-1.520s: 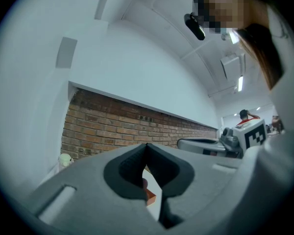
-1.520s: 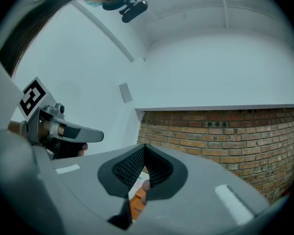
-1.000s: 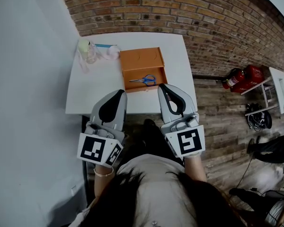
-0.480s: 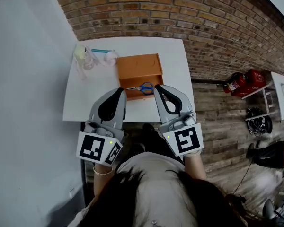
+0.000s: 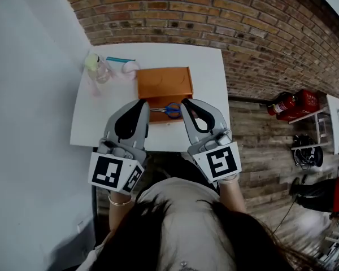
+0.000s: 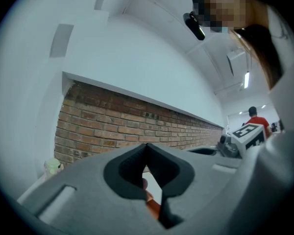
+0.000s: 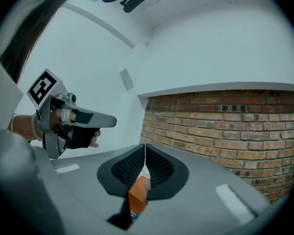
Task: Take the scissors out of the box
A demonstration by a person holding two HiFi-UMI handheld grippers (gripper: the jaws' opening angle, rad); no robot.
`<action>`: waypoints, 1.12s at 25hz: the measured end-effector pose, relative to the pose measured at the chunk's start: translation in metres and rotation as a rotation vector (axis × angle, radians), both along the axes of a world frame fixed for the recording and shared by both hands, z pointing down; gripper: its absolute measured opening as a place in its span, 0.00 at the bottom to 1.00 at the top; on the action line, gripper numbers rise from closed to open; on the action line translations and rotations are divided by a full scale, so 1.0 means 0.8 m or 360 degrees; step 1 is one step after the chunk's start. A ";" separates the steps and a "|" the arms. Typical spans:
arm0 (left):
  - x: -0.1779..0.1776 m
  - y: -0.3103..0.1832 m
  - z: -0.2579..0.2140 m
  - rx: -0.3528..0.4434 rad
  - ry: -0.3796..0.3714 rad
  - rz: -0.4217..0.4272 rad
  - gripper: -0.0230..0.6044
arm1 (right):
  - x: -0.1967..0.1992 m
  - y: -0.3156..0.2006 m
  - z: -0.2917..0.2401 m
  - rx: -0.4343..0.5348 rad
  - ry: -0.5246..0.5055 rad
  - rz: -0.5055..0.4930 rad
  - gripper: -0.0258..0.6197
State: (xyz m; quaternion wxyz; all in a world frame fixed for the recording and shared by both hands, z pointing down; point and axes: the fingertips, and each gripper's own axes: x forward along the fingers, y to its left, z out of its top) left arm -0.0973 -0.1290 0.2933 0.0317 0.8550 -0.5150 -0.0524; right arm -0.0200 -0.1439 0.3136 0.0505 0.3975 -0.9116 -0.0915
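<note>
Wooden floor [image 5: 254,145] shows below the person, and a white surface [image 5: 209,78] stands ahead. Nearest, over the surface's near edge, the left claw [image 5: 142,102] and the right claw [image 5: 185,101] point forward side by side, each carrying its marker cube. In the left gripper view the left claw's [image 6: 146,145] jaws meet tip to tip and grip nothing. In the right gripper view the right claw's [image 7: 145,145] jaws are likewise drawn together and empty.

Just past the two tips and between them lie the scissors [image 5: 168,109], blue-handled and flat in the open front compartment of the orange box [image 5: 165,81]. Neither claw has hold of them.

Beyond the box, at the surface's far left corner, sit a pale green-topped bottle [image 5: 94,64], a blue stick-shaped thing [image 5: 120,60] and a white round thing [image 5: 130,68]. A brick wall [image 5: 214,16] rises behind. A red fire extinguisher [image 5: 288,103] lies on the floor to the right.
</note>
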 end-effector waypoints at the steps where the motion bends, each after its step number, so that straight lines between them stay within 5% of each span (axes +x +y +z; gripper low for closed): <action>1: 0.000 -0.004 0.001 -0.0002 -0.0001 -0.0008 0.04 | 0.000 -0.005 0.002 -0.0005 0.0002 -0.0008 0.06; 28: 0.001 -0.079 0.012 -0.0040 -0.0018 -0.0162 0.03 | 0.003 -0.095 0.101 -0.0266 0.0240 -0.0274 0.10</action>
